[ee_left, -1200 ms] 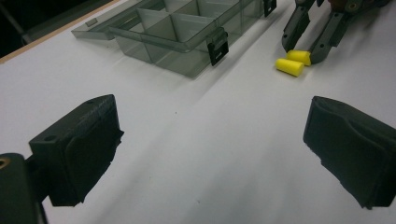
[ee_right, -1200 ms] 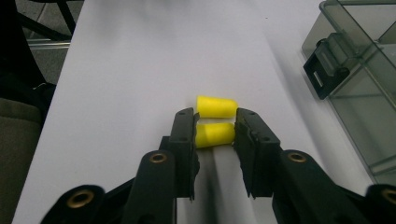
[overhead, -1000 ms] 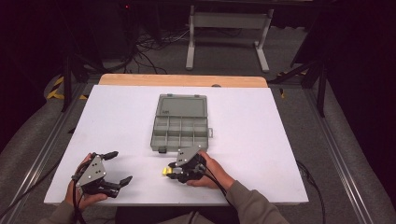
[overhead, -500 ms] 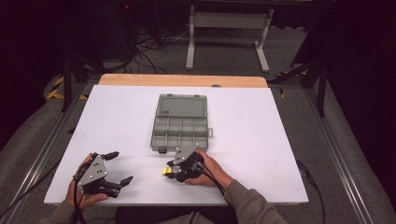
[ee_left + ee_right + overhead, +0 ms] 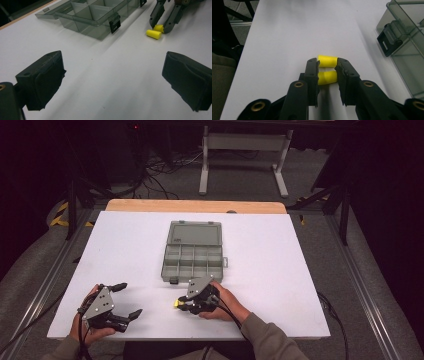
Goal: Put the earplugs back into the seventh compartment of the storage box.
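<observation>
At the near left of the white, matte table (image 5: 280,270), the left tool (image 5: 125,300) rests in the person's left hand (image 5: 87,330), its two blocky black jaws spread wide apart with nothing between them. In the left gripper view those jaws look rubbery and slightly rough at the edges, with bare table between them.

Further right, near the table's front edge, the right tool (image 5: 327,72) is held low by the right hand (image 5: 225,302). Its black jaws, set on arms with brass-coloured rivets, are clamped on a small yellow foam earplug (image 5: 327,77), a soft, stubby, rounded cylinder lying on the table. A second yellow earplug (image 5: 327,60) of the same shape lies just past the jaw tips, close beside the first; whether they touch I cannot tell.

Just behind the right tool sits an open organizer box (image 5: 192,260) of smoky translucent grey plastic, divided into square compartments, its flat lid laid back and a black latch on the near wall.
</observation>
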The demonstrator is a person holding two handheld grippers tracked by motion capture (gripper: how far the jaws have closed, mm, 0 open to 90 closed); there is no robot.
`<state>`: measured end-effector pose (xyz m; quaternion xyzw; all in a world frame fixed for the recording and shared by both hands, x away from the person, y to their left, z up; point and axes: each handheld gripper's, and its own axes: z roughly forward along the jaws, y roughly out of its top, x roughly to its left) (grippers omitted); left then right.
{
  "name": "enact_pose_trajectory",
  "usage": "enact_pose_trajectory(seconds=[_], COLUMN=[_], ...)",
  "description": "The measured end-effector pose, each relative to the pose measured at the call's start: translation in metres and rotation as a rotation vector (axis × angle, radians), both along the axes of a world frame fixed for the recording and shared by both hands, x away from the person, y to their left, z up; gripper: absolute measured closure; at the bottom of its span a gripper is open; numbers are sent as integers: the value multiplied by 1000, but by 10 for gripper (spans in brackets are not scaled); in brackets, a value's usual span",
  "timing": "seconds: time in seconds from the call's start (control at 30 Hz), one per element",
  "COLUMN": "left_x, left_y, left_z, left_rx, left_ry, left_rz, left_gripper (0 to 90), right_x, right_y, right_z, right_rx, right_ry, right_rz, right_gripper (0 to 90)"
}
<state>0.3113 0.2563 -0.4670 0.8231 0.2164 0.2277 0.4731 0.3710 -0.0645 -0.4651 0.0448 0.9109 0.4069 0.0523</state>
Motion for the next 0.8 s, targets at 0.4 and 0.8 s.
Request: enact_pose_trajectory(seconds=[0.4,0.8], left_x=[-1,-1], left_y=[0,0], left_z=[1,1], left_rx=[-1,-2], left_ry=[-3,-4], left_rz=[-2,0], left_gripper=[49,49], right_x=[-6,-9], right_y=[-10,-24], right_z=[13,29], right_rx=[24,64], right_ry=[-52,-106], right_rz=[-18,-55], right_gripper=[733,733])
